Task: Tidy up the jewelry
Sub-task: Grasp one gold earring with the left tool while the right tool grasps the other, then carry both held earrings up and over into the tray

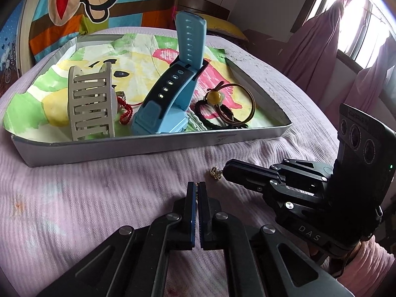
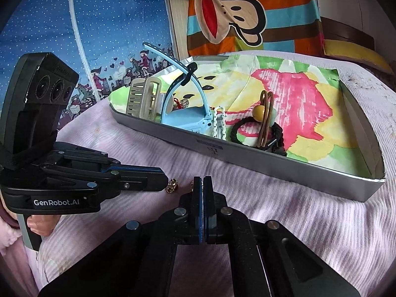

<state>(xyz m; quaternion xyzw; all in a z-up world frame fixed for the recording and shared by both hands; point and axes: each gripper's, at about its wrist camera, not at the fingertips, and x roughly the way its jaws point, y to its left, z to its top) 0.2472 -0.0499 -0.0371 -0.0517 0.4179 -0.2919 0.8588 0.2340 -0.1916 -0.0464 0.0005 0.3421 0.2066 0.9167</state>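
On the pink bedspread (image 1: 74, 210), short of the tray's near wall (image 1: 148, 146), both grippers point inward. The left gripper (image 1: 197, 185) has its jaws together, a gold glint between the tips. At its 1 o'clock a small gold trinket (image 1: 215, 173) lies just off the right gripper (image 1: 226, 169), likewise closed. Inside the tray (image 2: 321, 178) stand the blue watch (image 1: 170, 94), grey band (image 1: 89, 104) and hair ties (image 1: 230, 106). Bare cloth stretches toward 9 o'clock.
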